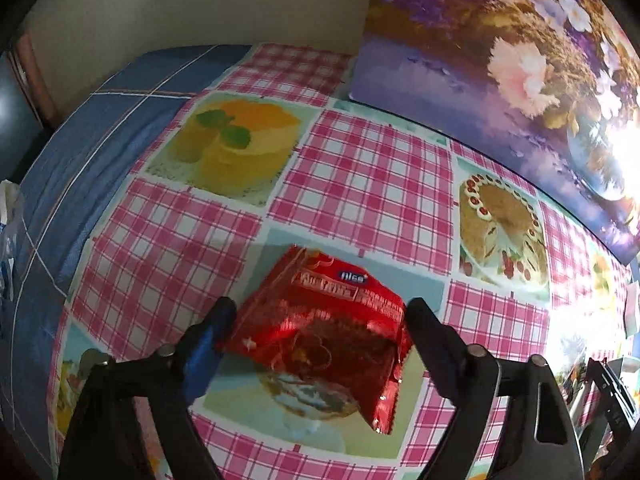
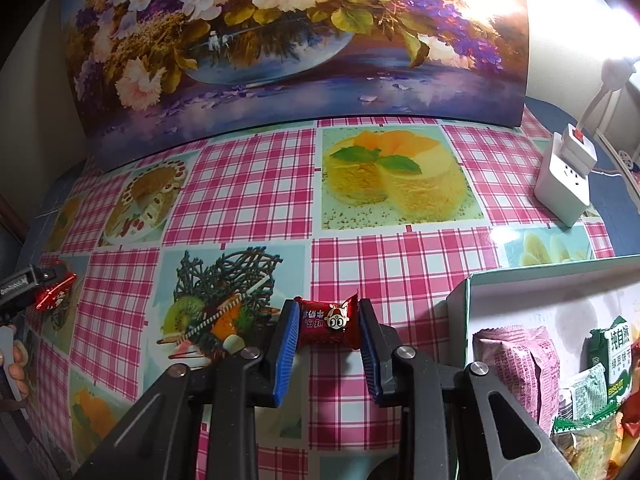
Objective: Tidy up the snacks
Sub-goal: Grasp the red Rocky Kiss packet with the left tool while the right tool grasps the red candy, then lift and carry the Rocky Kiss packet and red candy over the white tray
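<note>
My left gripper (image 1: 320,312) is shut on a shiny red snack packet (image 1: 324,320) and holds it just above the checked tablecloth (image 1: 360,168). It also shows at the far left of the right wrist view (image 2: 52,284), with the red packet (image 2: 56,294) in it. My right gripper (image 2: 329,312) is shut on a small red wrapped candy (image 2: 328,320) with a cartoon face, held over the cloth. A white box (image 2: 460,304) at the lower right holds several snack packets, among them a pink packet (image 2: 516,364) and a green biscuit packet (image 2: 618,356).
A flower painting (image 2: 280,40) leans along the back of the table. A white power strip (image 2: 564,172) with a cable stands at the back right. Blue cloth (image 1: 100,128) covers the table's left part. The wall (image 1: 180,0) stands behind.
</note>
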`<state>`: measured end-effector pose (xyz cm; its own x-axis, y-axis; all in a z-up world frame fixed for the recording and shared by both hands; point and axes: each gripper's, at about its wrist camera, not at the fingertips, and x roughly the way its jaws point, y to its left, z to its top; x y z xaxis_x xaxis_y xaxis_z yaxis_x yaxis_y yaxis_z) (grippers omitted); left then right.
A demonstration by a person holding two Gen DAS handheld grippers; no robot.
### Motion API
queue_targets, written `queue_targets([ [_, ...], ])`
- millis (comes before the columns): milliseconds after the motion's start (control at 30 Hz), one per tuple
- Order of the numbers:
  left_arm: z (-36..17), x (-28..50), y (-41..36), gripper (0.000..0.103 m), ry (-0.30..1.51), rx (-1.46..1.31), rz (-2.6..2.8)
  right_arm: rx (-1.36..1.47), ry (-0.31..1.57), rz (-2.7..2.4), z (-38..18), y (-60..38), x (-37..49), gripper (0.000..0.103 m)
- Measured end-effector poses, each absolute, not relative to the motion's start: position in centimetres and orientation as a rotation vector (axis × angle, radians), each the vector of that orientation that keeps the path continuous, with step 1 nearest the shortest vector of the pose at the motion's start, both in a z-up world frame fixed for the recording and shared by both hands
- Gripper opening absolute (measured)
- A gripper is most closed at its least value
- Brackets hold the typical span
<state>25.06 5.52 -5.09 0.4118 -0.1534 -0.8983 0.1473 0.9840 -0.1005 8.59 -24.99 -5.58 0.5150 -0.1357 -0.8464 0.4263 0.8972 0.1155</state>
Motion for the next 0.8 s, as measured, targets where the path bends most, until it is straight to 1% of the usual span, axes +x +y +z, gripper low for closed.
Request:
queue_targets([
  [33, -5.1, 24.9, 5.4, 0.08, 1.127, -0.001, -0.196, 0.335, 0.975, -0.342, -5.6, -25.1, 8.5, 0.03],
  [67, -5.0, 24.7, 5.2, 0.08, 1.125, 0.009, -0.202, 0.341, 0.974, -0.342, -5.6, -25.1, 8.4, 0.03],
  [200, -4.9, 23.8, 4.8, 0.073, 1.116, 0.03, -0.205, 0.355, 0.973, -0.339, -5.5, -25.1, 8.1, 0.028],
  [367, -5.0, 21.9, 4.4, 0.072, 1.124, -0.009, -0.193, 0.375, 0.978, -0.321, -5.4, -24.7, 7.4, 0.025],
  [533, -4.7, 19.0, 3.9, 0.072, 1.151, -0.118, -0.195, 0.418, 0.985, -0.304, -5.2, -24.1, 6.0, 0.025],
  [800, -2.1, 13.1, 1.3, 0.072, 1.144, -0.218, -0.215, 0.454, 0.942, -0.298, -2.6, -23.1, 2.6, 0.025],
])
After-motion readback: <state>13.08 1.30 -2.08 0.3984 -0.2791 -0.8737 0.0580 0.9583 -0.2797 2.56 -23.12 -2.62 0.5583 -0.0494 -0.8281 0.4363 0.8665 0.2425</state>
